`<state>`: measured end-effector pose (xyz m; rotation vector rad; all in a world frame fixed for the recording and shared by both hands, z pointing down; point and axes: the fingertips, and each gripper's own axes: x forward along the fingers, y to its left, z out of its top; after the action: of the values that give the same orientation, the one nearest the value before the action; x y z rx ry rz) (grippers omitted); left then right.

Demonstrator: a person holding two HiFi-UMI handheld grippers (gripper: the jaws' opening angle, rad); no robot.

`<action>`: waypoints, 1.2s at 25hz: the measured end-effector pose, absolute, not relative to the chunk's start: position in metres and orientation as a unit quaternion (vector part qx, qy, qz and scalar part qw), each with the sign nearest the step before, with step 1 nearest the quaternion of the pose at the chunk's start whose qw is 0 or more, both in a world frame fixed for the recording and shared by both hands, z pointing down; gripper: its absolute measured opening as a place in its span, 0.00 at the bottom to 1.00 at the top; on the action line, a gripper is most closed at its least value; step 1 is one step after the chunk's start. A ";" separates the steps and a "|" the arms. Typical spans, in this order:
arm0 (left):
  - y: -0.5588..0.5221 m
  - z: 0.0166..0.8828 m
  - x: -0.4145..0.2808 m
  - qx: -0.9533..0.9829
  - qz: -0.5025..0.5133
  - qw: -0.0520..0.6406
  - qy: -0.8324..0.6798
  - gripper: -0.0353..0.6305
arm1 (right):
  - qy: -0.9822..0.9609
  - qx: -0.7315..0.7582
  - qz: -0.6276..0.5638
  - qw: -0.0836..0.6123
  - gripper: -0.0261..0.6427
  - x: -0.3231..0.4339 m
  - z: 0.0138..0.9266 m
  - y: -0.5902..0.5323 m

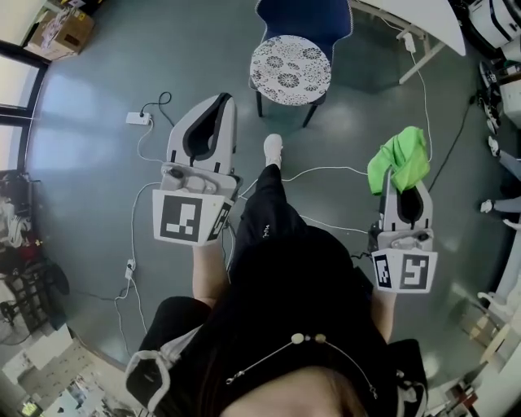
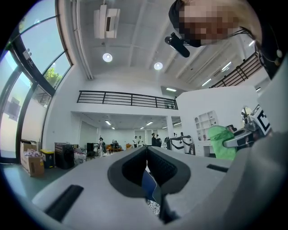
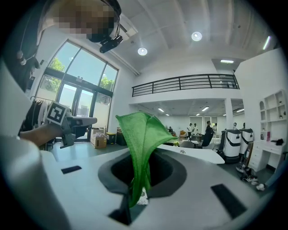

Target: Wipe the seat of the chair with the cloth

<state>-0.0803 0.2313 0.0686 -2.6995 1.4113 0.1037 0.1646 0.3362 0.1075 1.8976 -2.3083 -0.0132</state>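
- Cloth [image 1: 399,159]: bright green, with a fine nap like microfibre. I judge it light, soft and quite limp, so it should flop and fold instead of holding a shape.
- It is up in the air, pinched by the right tongs [image 1: 403,195], well apart from the chair [image 1: 303,32] and nearer me.
- The right tongs are closed on a fold of it. In the right gripper view a peaked flap stands above the tips and a narrow tail runs down between the pads.
- The hold looks secure enough for something this light. For wiping I would want a loose wad beyond the tips, so that fabric meets the seat and hard plastic does not.
- The left tongs [image 1: 220,106] have their tips together and carry nothing (the chair only shows through the oval gap behind the tips).
- Seat [image 1: 290,70]: round, apparently padded, covered in a black-and-white flower print. I expect the cloth to drag on a fabric cover, not glide.
- The backrest [image 1: 305,15] is blue and the legs are thin and dark. On this smooth grey floor [image 1: 106,81] I suspect the chair could scoot if pushed hard.
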 end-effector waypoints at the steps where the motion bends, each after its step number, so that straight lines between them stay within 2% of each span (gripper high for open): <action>1: 0.213 0.070 -0.082 -0.884 0.036 0.043 0.463 0.06 | -0.771 0.631 -0.009 0.083 0.12 0.163 0.107 0.317; 8: 0.060 0.079 -0.093 -0.884 0.034 0.026 0.465 0.06 | -0.779 0.616 -0.024 0.115 0.12 0.152 0.105 0.149; 15: -0.069 0.095 -0.083 -0.888 0.013 0.039 0.458 0.06 | -0.806 0.561 -0.046 0.181 0.12 0.136 0.128 0.006; 20: -0.116 0.128 -0.077 -0.888 -0.001 0.007 0.460 0.06 | -0.823 0.482 -0.035 0.299 0.12 0.131 0.202 -0.052; 24: -0.141 0.158 -0.080 -0.879 -0.001 -0.022 0.476 0.06 | -0.835 0.422 -0.025 0.353 0.12 0.115 0.277 -0.112; 30: -0.157 0.217 -0.085 -0.872 -0.010 -0.052 0.487 0.06 | -0.820 0.368 -0.123 0.421 0.12 0.086 0.382 -0.197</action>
<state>-0.0851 -0.1570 0.2169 -2.8334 1.5847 -0.0336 0.0858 -0.1973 0.3821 0.9208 -2.0549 -0.3075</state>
